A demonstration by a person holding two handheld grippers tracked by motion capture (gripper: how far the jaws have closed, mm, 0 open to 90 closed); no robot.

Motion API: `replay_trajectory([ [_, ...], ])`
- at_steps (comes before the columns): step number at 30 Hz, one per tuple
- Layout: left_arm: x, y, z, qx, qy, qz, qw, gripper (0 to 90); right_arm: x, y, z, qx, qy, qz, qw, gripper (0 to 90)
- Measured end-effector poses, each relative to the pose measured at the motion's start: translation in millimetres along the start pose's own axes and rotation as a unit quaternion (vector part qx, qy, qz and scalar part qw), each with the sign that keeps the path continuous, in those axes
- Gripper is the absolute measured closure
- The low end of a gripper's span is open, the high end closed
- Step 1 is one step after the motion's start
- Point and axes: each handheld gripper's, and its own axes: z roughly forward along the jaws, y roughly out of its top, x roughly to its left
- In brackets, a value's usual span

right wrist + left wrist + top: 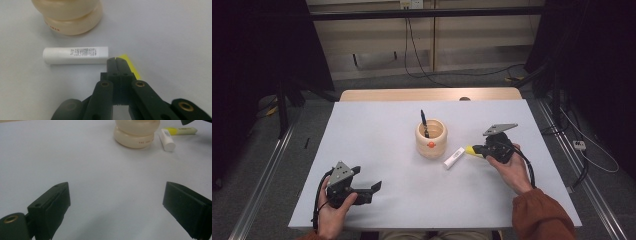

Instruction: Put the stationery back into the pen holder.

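One dark pen point(424, 123) stands in the cream holder point(431, 138); left tongs point(371, 190) apart, right tongs point(477, 149) together.

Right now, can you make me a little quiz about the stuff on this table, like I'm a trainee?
1. True or false: the left tool is wide open.
2. What sticks out of the cream pot? A) a dark pen B) a spoon C) a flower
3. Which lies nearer the pot: the white tube or the yellow highlighter?
Key: 1 true; 2 A; 3 the white tube.
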Motion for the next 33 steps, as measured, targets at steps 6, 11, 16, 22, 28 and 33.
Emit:
replay_trajectory([
  [6, 2.2, -1.1, 2.3, 0.008, -0.005, -0.007, 0.9999, 7.5, 1.1, -4.5, 10.0, 0.022, 0.001, -0.008, 0.9997, 90.0],
  [11, 2.5, -1.2, 1.7, 0.009, -0.006, -0.006, 0.9999, 7.4, 2.9, -7.0, 21.3, 0.05, 0.001, -0.026, 0.9984, 90.0],
  [16, 1.7, -0.9, 1.6, 0.006, -0.007, -0.002, 1.0, 7.4, 3.9, -8.8, 27.9, 0.064, 0.005, -0.032, 0.9974, 90.0],
  [22, 0.9, -0.6, 1.4, 0.007, -0.005, 0.0, 1.0, 7.4, 1.7, -8.0, 29.5, 0.064, 0.002, -0.031, 0.9975, 90.0],
  [28, 1.1, -0.5, 1.0, 0.005, -0.006, 0.005, 1.0, 7.4, 1.4, -7.7, 30.2, 0.063, -0.006, -0.018, 0.9978, 90.0],
  [33, 0.2, -0.4, 1.3, 0.007, -0.007, 0.0, 1.0, 7.4, -3.4, -7.9, 30.7, 0.057, 0.0, -0.003, 0.9984, 90.0],
])
